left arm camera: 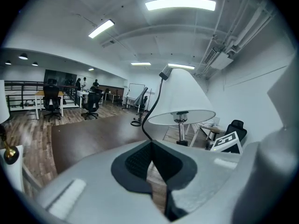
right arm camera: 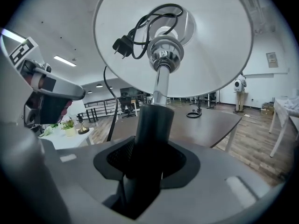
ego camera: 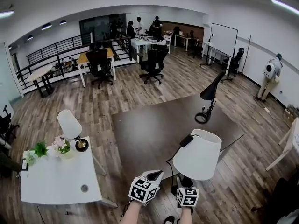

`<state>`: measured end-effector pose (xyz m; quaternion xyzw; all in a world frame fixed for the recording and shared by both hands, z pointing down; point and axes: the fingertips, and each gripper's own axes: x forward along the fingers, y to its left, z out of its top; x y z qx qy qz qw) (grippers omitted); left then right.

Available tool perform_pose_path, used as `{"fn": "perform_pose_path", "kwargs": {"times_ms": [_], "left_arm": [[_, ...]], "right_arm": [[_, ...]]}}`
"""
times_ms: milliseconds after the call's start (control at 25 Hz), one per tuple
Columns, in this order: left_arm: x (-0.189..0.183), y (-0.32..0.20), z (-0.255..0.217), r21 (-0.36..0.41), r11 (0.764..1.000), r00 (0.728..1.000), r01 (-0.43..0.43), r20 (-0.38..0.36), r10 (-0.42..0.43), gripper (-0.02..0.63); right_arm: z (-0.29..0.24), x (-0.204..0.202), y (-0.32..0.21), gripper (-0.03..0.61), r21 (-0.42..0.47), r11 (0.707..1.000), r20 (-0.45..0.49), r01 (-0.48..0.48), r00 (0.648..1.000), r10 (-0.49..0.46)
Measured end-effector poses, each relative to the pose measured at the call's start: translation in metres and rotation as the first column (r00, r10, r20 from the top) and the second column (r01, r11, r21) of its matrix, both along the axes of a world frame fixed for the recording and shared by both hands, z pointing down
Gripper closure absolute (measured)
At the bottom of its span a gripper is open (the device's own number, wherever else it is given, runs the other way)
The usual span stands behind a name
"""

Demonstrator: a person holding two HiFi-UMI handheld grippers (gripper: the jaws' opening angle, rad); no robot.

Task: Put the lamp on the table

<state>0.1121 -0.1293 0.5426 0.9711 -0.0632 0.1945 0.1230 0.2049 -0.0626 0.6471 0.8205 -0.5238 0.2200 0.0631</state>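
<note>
**While the Lamp Is Held at the Table Edge**

Where the lamp (right arm camera: 159, 85) is gripped, its dark lower stem is clamped between the jaws of the right gripper (right arm camera: 148, 155), and the chrome upper stem rises from there into the white shade. The lamp is held roughly upright. A coiled length of cord with its plug (right arm camera: 122, 45) is tucked up inside the shade. In the head view, the shade is seen overlapping the near edge of the dark table (ego camera: 154, 129); whether the base is over the table or the wooden floor cannot be told. A black cord (ego camera: 174, 160) is seen hanging beside the shade.

The left gripper (left arm camera: 150, 148) is held just beside the lamp, with its jaws closed together and nothing seen between them.

A black desk lamp (ego camera: 209, 97) is stood at the far side of the dark table. A second white-shaded lamp (ego camera: 70, 125) and flowers (ego camera: 60, 143) are placed on a white table (ego camera: 56, 181) at the left, well apart.
</note>
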Motion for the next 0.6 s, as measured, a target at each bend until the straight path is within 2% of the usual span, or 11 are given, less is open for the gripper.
{"fn": "perform_pose_path", "kwargs": {"times_ms": [360,600], "left_arm": [[0.038,0.018,-0.006,0.006,0.995,0.995,0.095,-0.035,-0.095,0.614],[0.042,0.027,0.001,-0.018,0.989,0.988,0.148,-0.038,-0.149,0.614]], "right_arm": [[0.005,0.036,-0.004,0.397,-0.003,0.988,-0.06,0.152,0.987,-0.152],[0.007,0.044,0.004,0.397,0.004,0.977,-0.066,0.213,0.975,-0.212]]}}
